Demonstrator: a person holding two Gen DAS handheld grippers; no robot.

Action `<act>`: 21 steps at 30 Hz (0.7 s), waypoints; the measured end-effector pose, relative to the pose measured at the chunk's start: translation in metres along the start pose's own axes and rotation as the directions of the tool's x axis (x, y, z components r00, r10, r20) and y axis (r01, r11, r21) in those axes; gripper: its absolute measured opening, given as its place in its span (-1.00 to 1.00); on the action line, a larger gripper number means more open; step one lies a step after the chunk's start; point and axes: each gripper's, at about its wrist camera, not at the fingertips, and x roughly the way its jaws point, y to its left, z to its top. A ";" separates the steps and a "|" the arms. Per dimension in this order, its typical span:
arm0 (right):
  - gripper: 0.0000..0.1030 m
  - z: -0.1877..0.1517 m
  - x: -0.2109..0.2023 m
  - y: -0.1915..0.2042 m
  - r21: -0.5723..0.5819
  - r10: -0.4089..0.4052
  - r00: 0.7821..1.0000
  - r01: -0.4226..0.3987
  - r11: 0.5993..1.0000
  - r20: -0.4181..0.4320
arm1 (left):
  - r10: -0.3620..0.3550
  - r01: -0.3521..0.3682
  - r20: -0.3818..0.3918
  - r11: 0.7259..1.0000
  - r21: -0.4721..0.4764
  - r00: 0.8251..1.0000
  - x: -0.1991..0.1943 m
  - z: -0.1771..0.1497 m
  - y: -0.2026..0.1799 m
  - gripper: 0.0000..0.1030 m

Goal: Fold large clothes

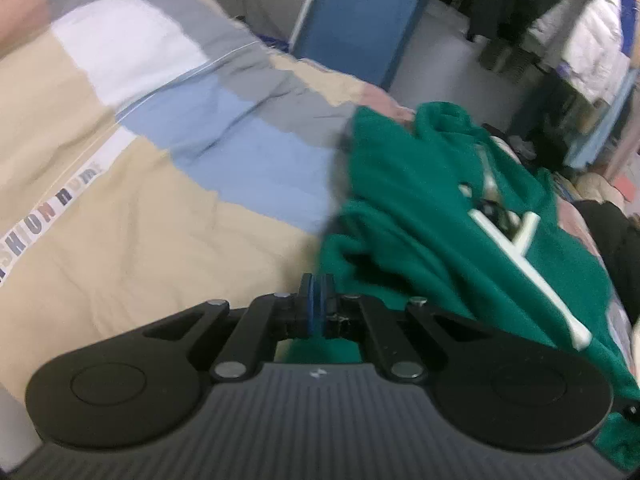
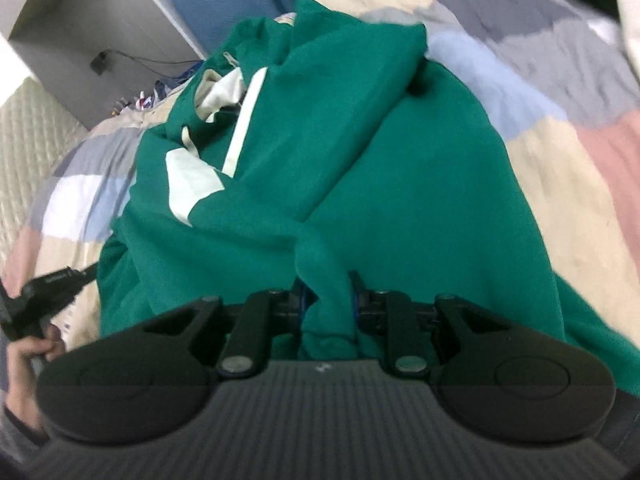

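A large green garment [image 2: 360, 168] with white stripes lies crumpled on a patchwork quilt [image 2: 560, 200]. My right gripper [image 2: 328, 292] is shut on a bunched fold of this green cloth, which rises between its fingers at the garment's near edge. In the left wrist view the garment [image 1: 420, 208] lies to the right. My left gripper [image 1: 318, 292] has its blue pads pressed together at the garment's left edge, with green cloth against its right finger and showing beneath it. From the right wrist view, the left gripper [image 2: 94, 269] touches that same edge, held by a hand [image 2: 28, 356].
The quilt [image 1: 160, 220] has beige, blue, grey, white and pink patches and a strip of letters [image 1: 44, 216]. A blue chair [image 1: 356, 20] and hanging clothes [image 1: 560, 20] stand beyond the bed. A white cabinet [image 2: 100, 12] stands at the far left.
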 end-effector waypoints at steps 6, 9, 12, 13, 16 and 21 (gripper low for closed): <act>-0.28 -0.003 -0.017 0.008 -0.060 0.028 0.998 -0.025 0.998 0.059 | -0.080 0.080 0.011 0.997 -0.017 0.997 -0.033 -0.020 -0.037 -0.73; 0.11 -0.002 -0.030 0.014 -0.097 0.060 0.992 -0.049 0.994 0.114 | -0.104 0.103 -0.006 0.994 -0.018 0.995 -0.047 -0.037 -0.053 -0.54; 0.12 -0.002 -0.042 0.022 -0.158 0.091 0.982 -0.065 0.985 0.167 | -0.108 0.108 -0.016 0.994 0.005 0.994 -0.058 -0.051 -0.063 -0.42; 0.12 0.000 -0.042 0.028 -0.186 0.109 0.979 -0.077 0.980 0.170 | -0.107 0.107 -0.018 0.994 0.011 0.994 -0.060 -0.053 -0.065 -0.41; 0.12 0.012 -0.028 0.058 -0.259 0.165 0.979 -0.129 0.957 0.122 | -0.103 0.103 -0.009 0.995 -0.004 0.995 -0.054 -0.049 -0.060 -0.39; 0.11 0.034 0.025 0.124 -0.380 0.244 0.970 -0.221 0.898 0.012 | -0.142 0.139 -0.016 0.982 -0.126 0.990 -0.029 -0.045 -0.034 -0.23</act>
